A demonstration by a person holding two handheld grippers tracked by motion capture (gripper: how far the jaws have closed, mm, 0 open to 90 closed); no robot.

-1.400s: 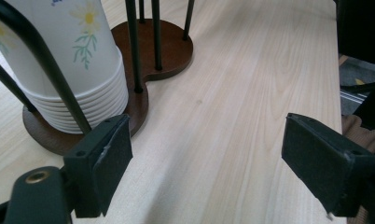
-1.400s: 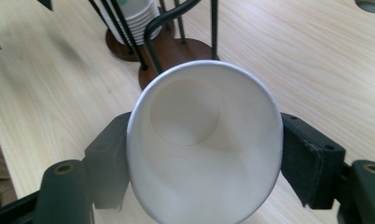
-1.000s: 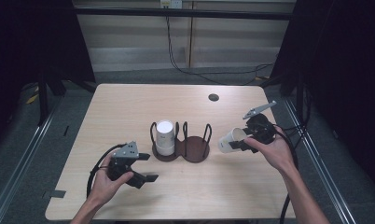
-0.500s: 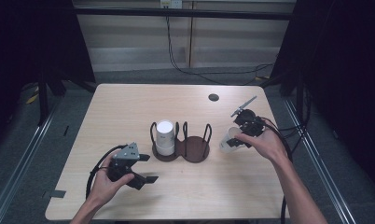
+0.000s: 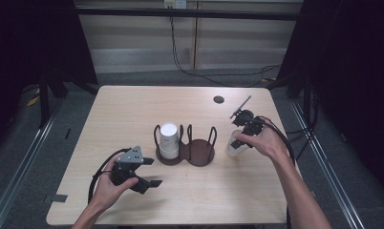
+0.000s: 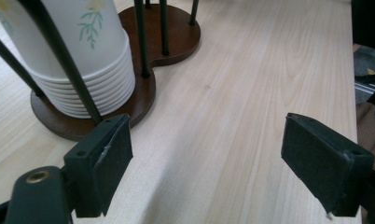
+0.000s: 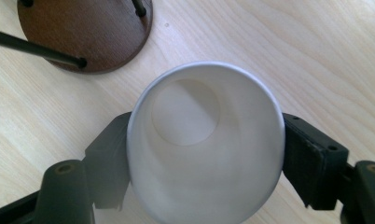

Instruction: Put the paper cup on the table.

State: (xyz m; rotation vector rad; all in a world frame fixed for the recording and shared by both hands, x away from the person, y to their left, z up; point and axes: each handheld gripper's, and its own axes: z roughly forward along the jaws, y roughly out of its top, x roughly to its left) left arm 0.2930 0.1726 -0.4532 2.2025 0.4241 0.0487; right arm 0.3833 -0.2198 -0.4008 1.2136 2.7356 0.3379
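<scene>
Right gripper [image 7: 205, 158] pinches a white paper cup [image 7: 202, 144] between its pads; jaws have just been opening a little, cup between them, both pads against its wall. Cup plain white inside, mouth squeezed slightly oval, round bottom visible deep in, rim facing the gripper's camera. In the high view the cup [image 5: 235, 144] sits under the right gripper [image 5: 239, 138], low over the table [image 5: 133, 109], just beside the empty half of the wooden cup holder [image 5: 190, 152]. Left gripper [image 6: 209, 172] jaws spread wide, nothing between them; stack of cups [image 6: 83, 60] with leaf print ahead-left of it in the holder.
</scene>
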